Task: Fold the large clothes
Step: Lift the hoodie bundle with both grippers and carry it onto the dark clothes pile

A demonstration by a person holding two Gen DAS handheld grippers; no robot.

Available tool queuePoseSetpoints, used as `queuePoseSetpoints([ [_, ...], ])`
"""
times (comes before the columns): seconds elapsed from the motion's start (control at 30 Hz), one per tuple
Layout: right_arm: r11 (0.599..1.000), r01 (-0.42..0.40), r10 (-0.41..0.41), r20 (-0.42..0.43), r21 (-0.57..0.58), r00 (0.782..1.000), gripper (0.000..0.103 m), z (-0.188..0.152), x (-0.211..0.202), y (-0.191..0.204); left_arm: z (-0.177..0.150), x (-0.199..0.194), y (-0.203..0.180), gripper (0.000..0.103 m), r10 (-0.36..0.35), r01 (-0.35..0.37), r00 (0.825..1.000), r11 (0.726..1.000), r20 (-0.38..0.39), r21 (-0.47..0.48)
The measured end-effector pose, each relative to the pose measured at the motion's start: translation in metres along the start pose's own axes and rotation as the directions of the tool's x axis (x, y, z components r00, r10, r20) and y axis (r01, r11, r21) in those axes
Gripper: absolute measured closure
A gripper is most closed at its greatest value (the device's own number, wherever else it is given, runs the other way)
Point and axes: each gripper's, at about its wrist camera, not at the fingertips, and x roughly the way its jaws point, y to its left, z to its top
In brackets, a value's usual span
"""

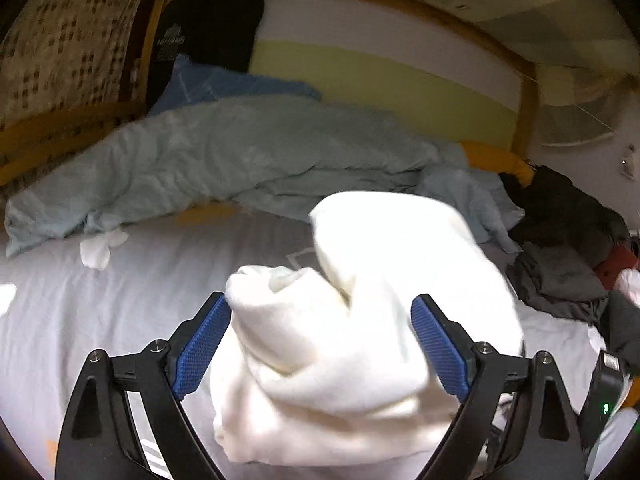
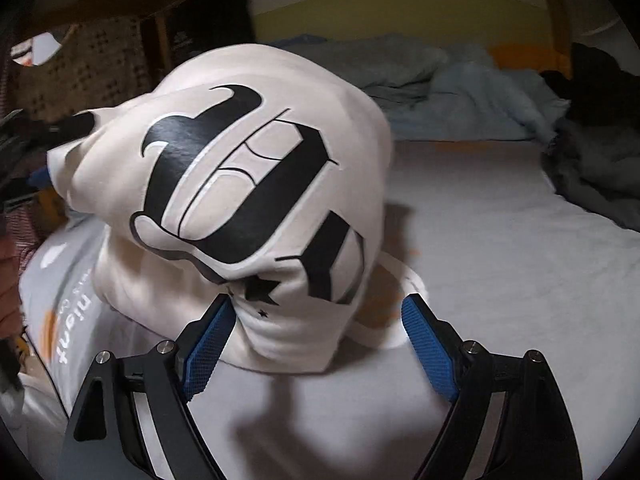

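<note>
white sweatshirt [image 1: 340,320]: bunched at lower centre on the bed sheet [image 1: 100,300], black gothic print [image 2: 240,184] facing up. left gripper [image 1: 320,308]: wide, straddling the bundle. right gripper [image 2: 318,310]: wide, left pad touching cloth. pale blue duvet [image 1: 220,152]: crumpled, upper frame.

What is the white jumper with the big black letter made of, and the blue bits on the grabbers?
White jumper: probably thick, soft cotton fleece; matte, bulky rounded folds. Its black letter looks like smooth, slightly shiny print. Blue pads: likely rubber or plastic, with a fine bumpy texture.
</note>
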Motion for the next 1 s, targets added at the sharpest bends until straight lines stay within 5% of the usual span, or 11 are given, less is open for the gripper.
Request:
queuePoseSetpoints([
  [0.03,1.000,-0.009,0.009,-0.001,-0.002,1.000,0.023,0.000,0.002,0.001,0.000,0.006,0.004,0.035,-0.005,0.004,1.000,1.000,-0.016,-0.019],
  [0.07,1.000,-0.012,0.011,-0.005,-0.022,1.000,0.026,0.001,0.004,0.005,-0.002,0.013,0.008,0.066,-0.027,0.024,0.998,0.999,-0.053,-0.042],
  [0.1,0.998,-0.010,0.009,-0.008,-0.061,1.000,0.029,0.001,0.006,0.012,-0.005,0.018,0.011,0.073,-0.040,0.033,0.995,0.997,-0.095,-0.067],
  [0.33,0.988,0.086,-0.078,0.061,-0.126,0.995,0.024,0.006,0.017,0.039,-0.042,-0.006,0.028,0.077,0.048,-0.064,0.986,0.993,-0.159,-0.096],
  [0.43,0.986,0.096,-0.086,0.073,-0.139,0.994,0.025,0.001,0.022,0.042,-0.060,-0.001,0.032,0.075,0.087,-0.102,0.975,0.993,-0.206,-0.066],
  [0.5,0.990,0.065,-0.057,0.066,-0.127,0.996,0.028,0.000,0.023,0.044,-0.071,0.006,0.040,0.061,0.097,-0.120,0.968,0.989,-0.233,-0.087],
  [0.57,0.984,0.091,-0.081,0.070,-0.156,0.994,0.030,0.003,0.027,0.050,-0.075,0.013,0.047,0.027,0.128,-0.151,0.961,0.986,-0.246,-0.077],
  [0.67,0.984,0.087,-0.077,0.069,-0.155,0.995,0.031,0.004,0.027,0.049,-0.074,0.026,0.074,0.004,0.081,-0.154,0.947,0.963,-0.310,-0.220],
  [0.77,0.985,0.071,-0.063,0.053,-0.154,0.997,0.029,0.007,0.031,0.045,-0.083,0.037,0.091,0.000,-0.026,-0.114,0.929,0.930,-0.370,-0.350],
  [0.93,0.992,0.019,-0.019,-0.004,-0.122,1.000,0.028,0.018,0.044,0.035,-0.095,0.051,0.089,0.000,-0.090,-0.083,0.907,0.920,-0.411,-0.384],
  [1.0,0.990,0.049,-0.053,-0.029,-0.129,0.998,0.032,0.021,0.049,0.038,-0.096,0.050,0.090,0.009,-0.145,-0.036,0.907,0.909,-0.396,-0.416],
])
